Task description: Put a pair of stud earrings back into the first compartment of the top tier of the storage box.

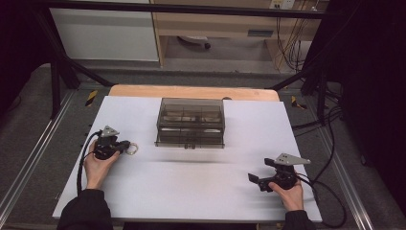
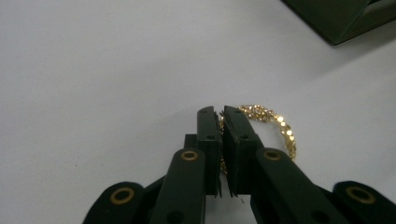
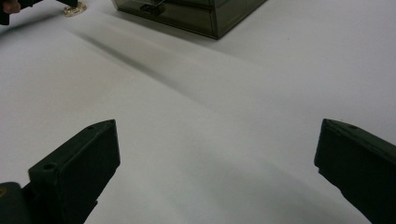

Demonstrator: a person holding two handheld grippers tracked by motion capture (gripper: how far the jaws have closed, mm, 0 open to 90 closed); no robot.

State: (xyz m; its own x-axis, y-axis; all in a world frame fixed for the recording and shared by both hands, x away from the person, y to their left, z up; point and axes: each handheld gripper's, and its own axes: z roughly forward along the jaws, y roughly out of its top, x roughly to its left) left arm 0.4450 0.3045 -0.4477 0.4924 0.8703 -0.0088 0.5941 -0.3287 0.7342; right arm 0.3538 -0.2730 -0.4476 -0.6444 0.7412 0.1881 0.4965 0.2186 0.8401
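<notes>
Left tongs (image 2: 222, 116) were clamped on the gold bracelet (image 2: 275, 126) at bench left, right tongs (image 3: 217, 154) gaped idle; next, probably lift toward the smoked organizer box (image 1: 190, 122).

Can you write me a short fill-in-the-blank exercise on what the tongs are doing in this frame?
1. The left tongs are shut on a ____ bracelet.
2. The right tongs hold nothing, and their jaws stand wide ____.
3. The smoky see-through box stands at the table's far middle, ____ from both tongs.
4. The bracelet lies to the ____ of the box in the high view.

Missing words: gold; open; apart; left
</notes>
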